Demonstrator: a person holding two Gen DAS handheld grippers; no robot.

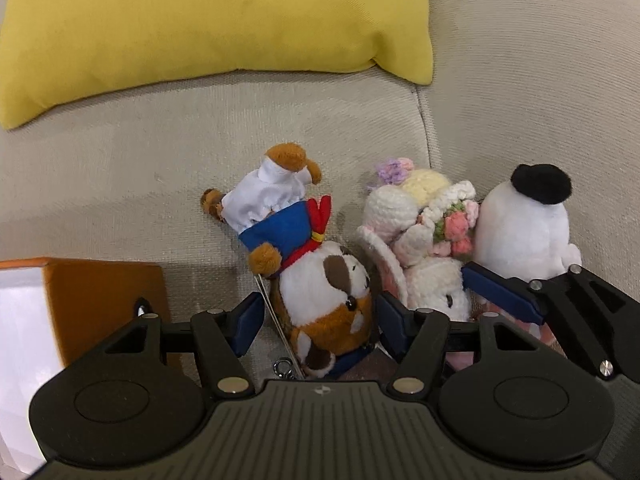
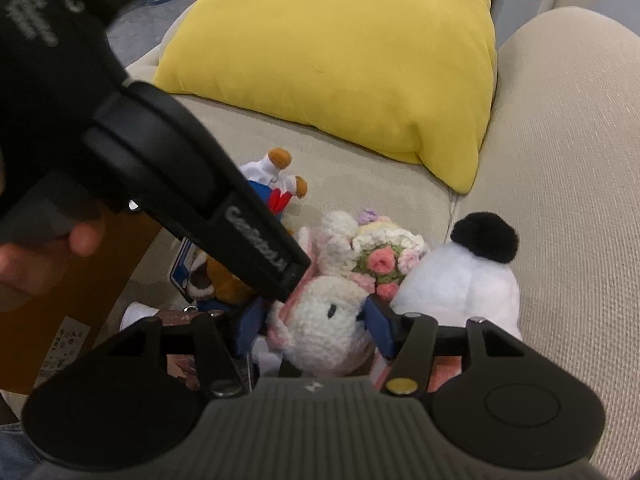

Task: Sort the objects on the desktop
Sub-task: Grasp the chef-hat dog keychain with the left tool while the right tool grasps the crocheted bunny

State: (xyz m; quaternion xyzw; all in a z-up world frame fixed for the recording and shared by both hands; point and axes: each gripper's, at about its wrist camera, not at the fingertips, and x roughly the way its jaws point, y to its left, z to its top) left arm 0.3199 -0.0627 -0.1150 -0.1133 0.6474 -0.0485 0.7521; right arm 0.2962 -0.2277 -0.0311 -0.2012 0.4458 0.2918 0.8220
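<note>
Beige sofa cushions (image 1: 132,168) carry everything, with a yellow pillow (image 1: 208,28) lying behind three soft toys set in a row.

An orange box (image 1: 100,292) is cut off at the left edge of my left view, and I cannot see inside it. My right view is half blocked by the left tool's black body, so the dog (image 1: 320,300) shows there only in scraps. A keyring and blue strap under the dog's head are partly hidden.

My left hand-held gripper (image 1: 316,320) stands wide, its blue pads on either side of the dog's head; I cannot tell whether they touch the fur. My right hand-held gripper (image 2: 316,326) stands about half open around the crochet bunny's (image 2: 324,332) head, with its pads right against the yarn on both sides, though I cannot tell if they press. A white plush (image 2: 456,280) with a black pompom sits just beside the bunny, touching its bouquet.
</note>
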